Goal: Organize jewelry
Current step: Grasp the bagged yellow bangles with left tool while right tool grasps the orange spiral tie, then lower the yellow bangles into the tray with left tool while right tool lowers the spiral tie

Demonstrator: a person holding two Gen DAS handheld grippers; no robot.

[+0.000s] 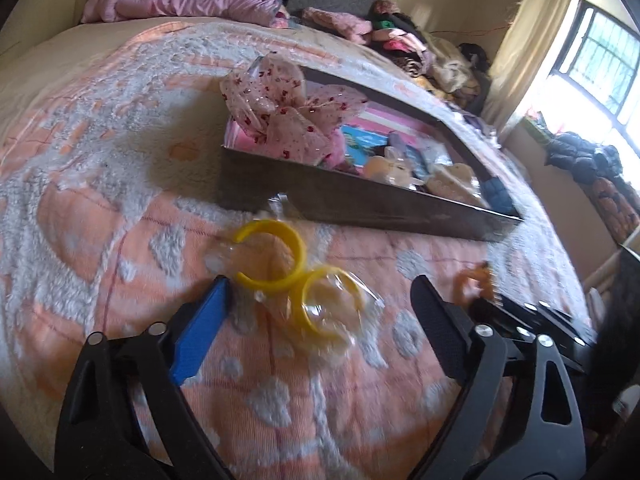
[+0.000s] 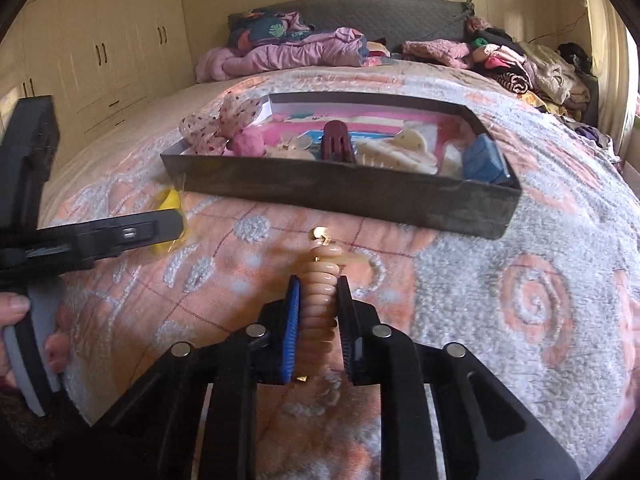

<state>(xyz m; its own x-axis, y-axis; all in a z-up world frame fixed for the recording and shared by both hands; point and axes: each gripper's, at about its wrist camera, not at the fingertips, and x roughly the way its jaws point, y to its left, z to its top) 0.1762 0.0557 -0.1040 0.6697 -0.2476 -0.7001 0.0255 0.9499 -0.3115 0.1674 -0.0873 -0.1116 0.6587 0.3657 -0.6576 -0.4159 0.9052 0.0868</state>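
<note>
Two yellow hoop earrings (image 1: 288,276) in a clear plastic wrap lie on the peach bedspread, just in front of a dark shallow box (image 1: 360,200). My left gripper (image 1: 320,292) is open, its fingers either side of the earrings, just short of them. In the right wrist view my right gripper (image 2: 318,292) is shut on a peach coiled bracelet (image 2: 320,280) with a gold clasp, held over the bedspread in front of the box (image 2: 340,196). The left gripper's body (image 2: 100,236) shows at the left there, partly hiding the yellow earrings (image 2: 170,200).
The box holds a spotted bow (image 1: 280,108), hair claws (image 2: 396,152), a maroon clip (image 2: 338,140) and a blue item (image 2: 484,160). Piled clothes (image 2: 520,64) and pink bedding (image 2: 288,56) lie at the bed's head. A window (image 1: 600,56) is at right.
</note>
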